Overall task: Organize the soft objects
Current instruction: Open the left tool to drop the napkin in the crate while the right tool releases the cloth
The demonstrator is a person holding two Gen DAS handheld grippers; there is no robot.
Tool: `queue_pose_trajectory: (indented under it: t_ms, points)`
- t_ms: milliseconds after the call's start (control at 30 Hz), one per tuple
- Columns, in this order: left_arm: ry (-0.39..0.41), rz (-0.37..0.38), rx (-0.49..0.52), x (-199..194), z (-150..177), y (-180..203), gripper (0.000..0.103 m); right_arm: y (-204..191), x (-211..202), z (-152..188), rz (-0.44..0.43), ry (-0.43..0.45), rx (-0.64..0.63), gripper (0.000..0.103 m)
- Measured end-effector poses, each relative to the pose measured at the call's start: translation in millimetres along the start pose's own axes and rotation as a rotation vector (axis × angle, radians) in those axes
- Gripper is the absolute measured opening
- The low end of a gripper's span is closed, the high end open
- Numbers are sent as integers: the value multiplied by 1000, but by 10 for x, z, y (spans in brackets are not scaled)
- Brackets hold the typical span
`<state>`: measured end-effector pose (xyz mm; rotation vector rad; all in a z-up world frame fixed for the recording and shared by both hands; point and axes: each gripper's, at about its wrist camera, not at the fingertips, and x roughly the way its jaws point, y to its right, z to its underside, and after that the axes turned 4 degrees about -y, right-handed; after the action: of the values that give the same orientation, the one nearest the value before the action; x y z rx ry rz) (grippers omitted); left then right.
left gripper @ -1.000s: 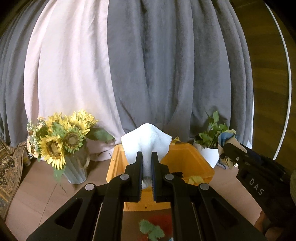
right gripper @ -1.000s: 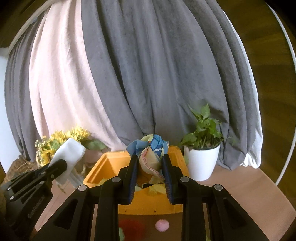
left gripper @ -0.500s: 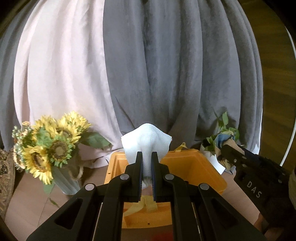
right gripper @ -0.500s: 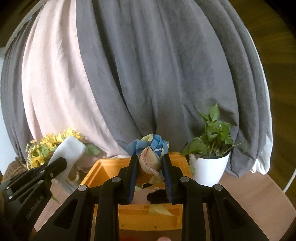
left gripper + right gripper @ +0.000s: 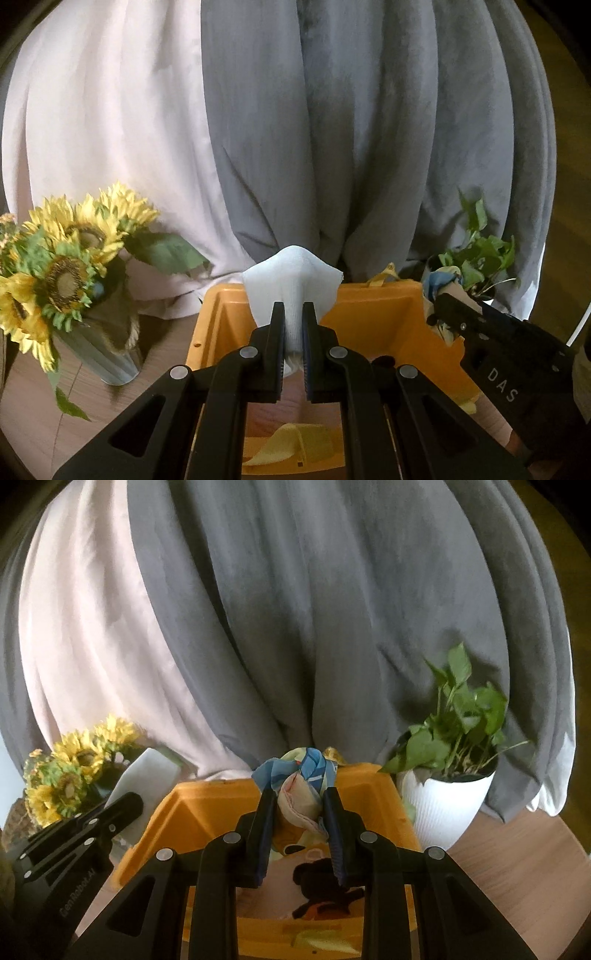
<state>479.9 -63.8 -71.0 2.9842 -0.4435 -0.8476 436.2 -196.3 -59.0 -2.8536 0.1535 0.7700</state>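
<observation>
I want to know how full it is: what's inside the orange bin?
Inside the orange bin lie a yellow cloth and a dark plush toy; the grippers cover the rest.

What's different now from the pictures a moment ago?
Both grippers moved closer to the orange plastic bin, now looming larger beneath them; the red and pink things in front of it are gone from view. Unchanged: the left gripper still pinches the white folded cloth, the right gripper the blue patterned cloth bundle.

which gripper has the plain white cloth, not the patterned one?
The left gripper: it is shut on the white cloth, plain with no print. The right gripper is clamped on a bunched patterned cloth, blue, yellow and beige.
</observation>
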Motion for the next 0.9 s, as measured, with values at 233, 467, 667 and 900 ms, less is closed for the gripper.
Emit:
queue_pose_trajectory:
  t_ms: [233, 467, 667, 900]
  points:
    - [-39, 5, -1, 220, 35, -5, 10, 70, 249, 41, -4, -58, 30, 28]
    - [-77, 5, -19, 353, 51, -40, 39, 92, 386, 72, 1, -95, 38, 34]
    - [-65, -16, -21, 307, 58, -65, 42, 117, 390, 65, 22, -95, 56, 57]
    - [-59, -33, -15, 175, 65, -50, 44, 132, 300, 72, 38, -98, 60, 57]
